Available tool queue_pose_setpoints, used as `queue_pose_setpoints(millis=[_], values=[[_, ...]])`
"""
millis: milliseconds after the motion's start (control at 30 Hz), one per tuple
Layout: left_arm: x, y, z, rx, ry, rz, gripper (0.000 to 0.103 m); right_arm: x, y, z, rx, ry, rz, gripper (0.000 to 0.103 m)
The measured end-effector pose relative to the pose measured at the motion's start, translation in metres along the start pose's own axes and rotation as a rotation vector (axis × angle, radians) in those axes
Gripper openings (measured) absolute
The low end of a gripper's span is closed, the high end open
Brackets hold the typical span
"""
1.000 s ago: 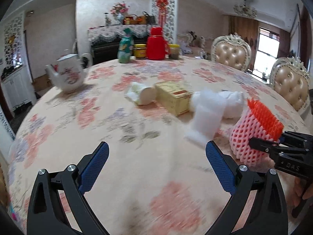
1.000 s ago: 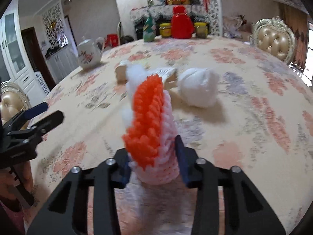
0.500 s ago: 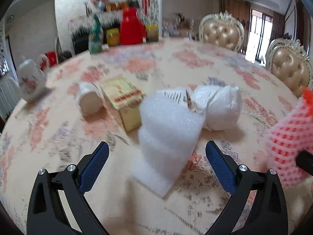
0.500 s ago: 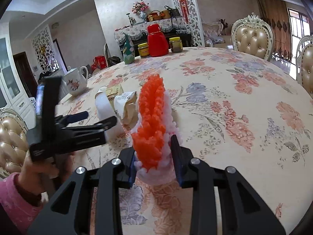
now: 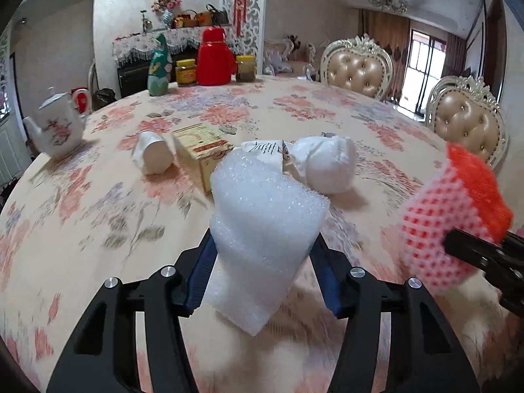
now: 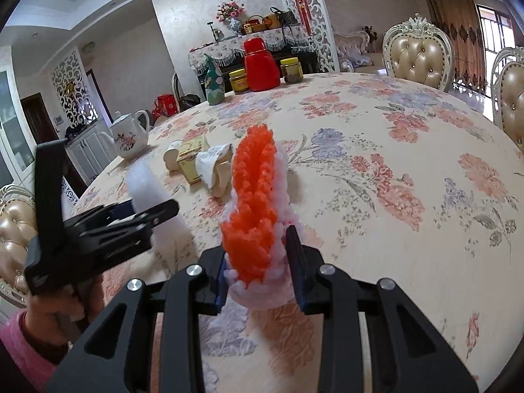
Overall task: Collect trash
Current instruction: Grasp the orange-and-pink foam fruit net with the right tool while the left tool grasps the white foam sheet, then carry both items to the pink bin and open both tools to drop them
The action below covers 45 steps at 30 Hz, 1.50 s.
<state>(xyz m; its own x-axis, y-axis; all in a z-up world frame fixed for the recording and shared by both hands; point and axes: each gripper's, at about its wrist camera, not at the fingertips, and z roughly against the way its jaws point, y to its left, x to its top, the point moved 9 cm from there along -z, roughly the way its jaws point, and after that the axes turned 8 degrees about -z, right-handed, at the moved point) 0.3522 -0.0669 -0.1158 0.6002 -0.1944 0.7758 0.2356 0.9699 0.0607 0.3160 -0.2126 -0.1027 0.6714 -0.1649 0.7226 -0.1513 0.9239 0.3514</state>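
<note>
My left gripper (image 5: 262, 271) is shut on a white foam sheet (image 5: 262, 222) and holds it over the floral tablecloth; it also shows in the right wrist view (image 6: 144, 190). My right gripper (image 6: 260, 268) is shut on an orange and pink foam fruit net (image 6: 255, 209), seen at the right of the left wrist view (image 5: 455, 219). Behind lie a crumpled white paper bag (image 5: 324, 160), a yellow box (image 5: 203, 150) and a tipped paper cup (image 5: 154, 154).
A floral teapot (image 5: 55, 127) stands at the table's left edge. A red thermos (image 5: 214, 57), jars and a green bottle (image 5: 159, 65) stand at the far edge. Padded chairs (image 5: 357, 65) ring the right side. The left gripper body (image 6: 82, 229) is close to my right gripper.
My left gripper moved forward to the foam sheet and shut on it, from open. My right gripper stays shut on the fruit net and has shifted slightly.
</note>
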Motion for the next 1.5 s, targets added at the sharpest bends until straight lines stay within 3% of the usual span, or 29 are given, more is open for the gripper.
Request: queue_pose_setpoints(millis=[333, 667, 1167, 1500], values=[[-0.031, -0.009, 0.079, 0.014, -0.103, 0.019, 0.054, -0.03, 0.023, 0.038, 0.002, -0.032, 0.041, 0.031], [-0.049, -0.023, 0.127, 0.011, -0.183, 0.025, 0.054, -0.044, 0.032, 0.07, -0.006, -0.075, 0.067, 0.031], [-0.044, -0.047, 0.152, -0.008, -0.233, -0.005, 0.054, -0.047, 0.019, 0.104, -0.013, -0.138, 0.046, 0.031], [-0.034, -0.098, 0.154, -0.083, -0.268, -0.065, 0.054, -0.051, -0.022, 0.131, -0.066, -0.175, 0.007, 0.032]])
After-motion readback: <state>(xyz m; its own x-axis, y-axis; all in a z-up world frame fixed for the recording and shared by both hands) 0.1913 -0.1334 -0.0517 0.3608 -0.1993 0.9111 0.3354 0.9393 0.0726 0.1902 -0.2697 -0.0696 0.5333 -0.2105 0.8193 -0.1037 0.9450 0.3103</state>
